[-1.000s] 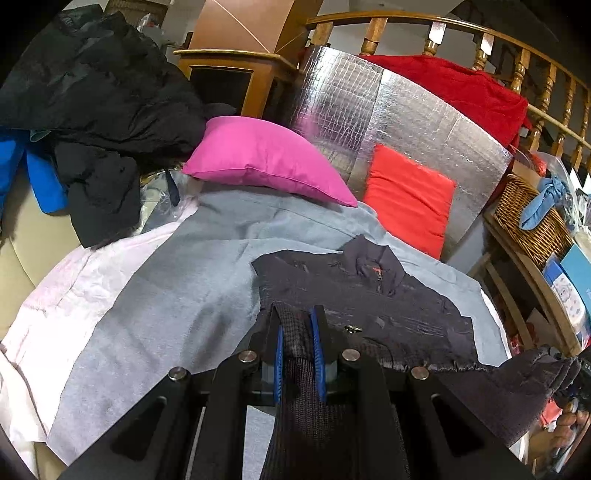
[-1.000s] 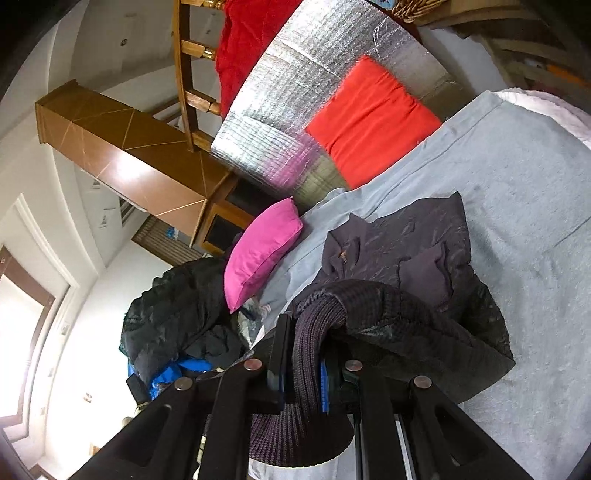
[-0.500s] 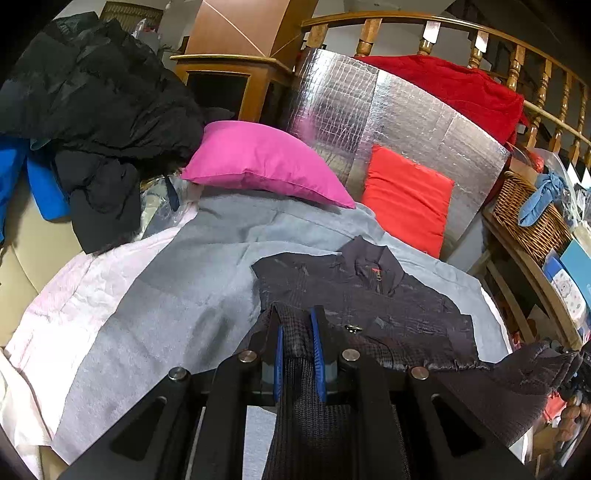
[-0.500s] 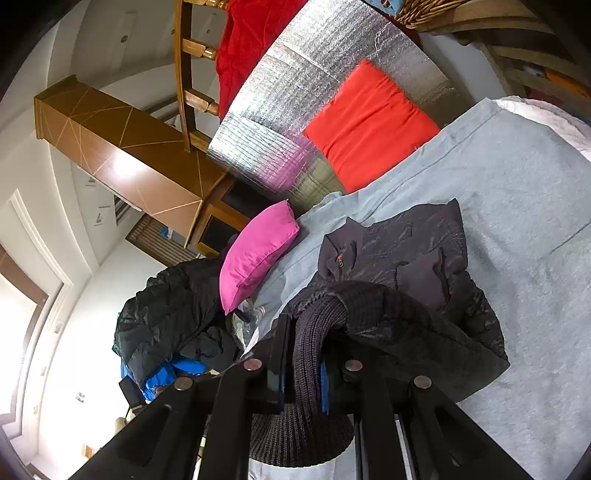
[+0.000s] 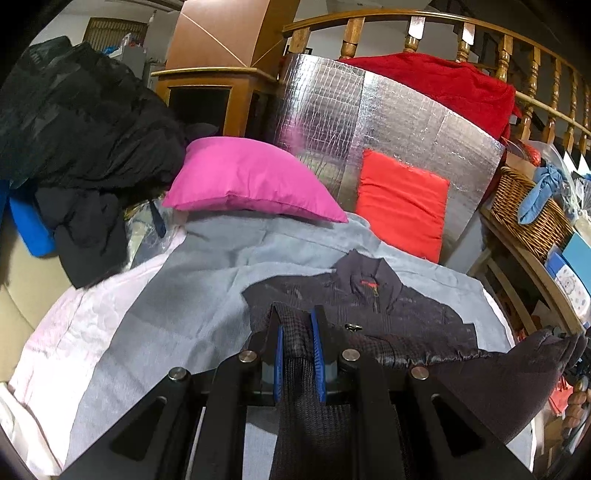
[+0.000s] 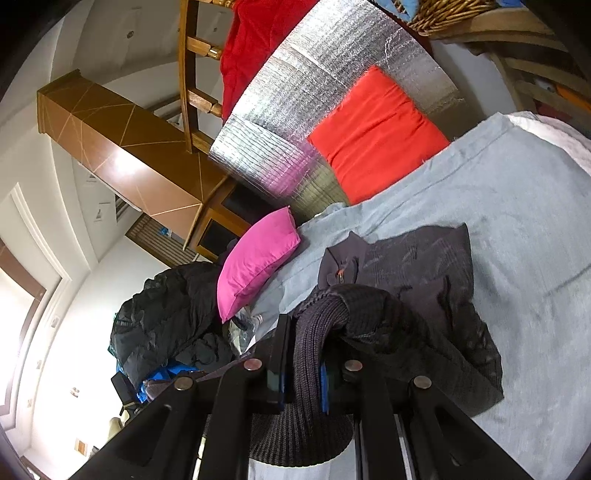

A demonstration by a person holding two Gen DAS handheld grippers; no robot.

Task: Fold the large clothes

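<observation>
A dark grey jacket [image 5: 373,306] with a small orange label at its zip collar lies on a grey cloth [image 5: 207,295]. My left gripper [image 5: 297,321] is shut on the jacket's knitted hem, which runs back between the blue pads toward the camera. My right gripper [image 6: 306,332] is shut on another ribbed knit edge of the same jacket [image 6: 424,269], and the fabric arches up from the grey cloth [image 6: 517,206] into the jaws. In the left wrist view the lifted hem stretches off to the right, where a hand shows at the frame edge.
A pink pillow [image 5: 247,184], an orange cushion [image 5: 402,203] and a silver foil board [image 5: 369,122] stand beyond the jacket. Dark coats [image 5: 81,122] are piled at the left. A wicker basket [image 5: 532,214] sits on a shelf at the right, under a wooden railing [image 5: 480,29].
Both grippers have drawn back and up a little with the jacket's hem, so more of it is lifted off the cloth. Both grips are unchanged.
</observation>
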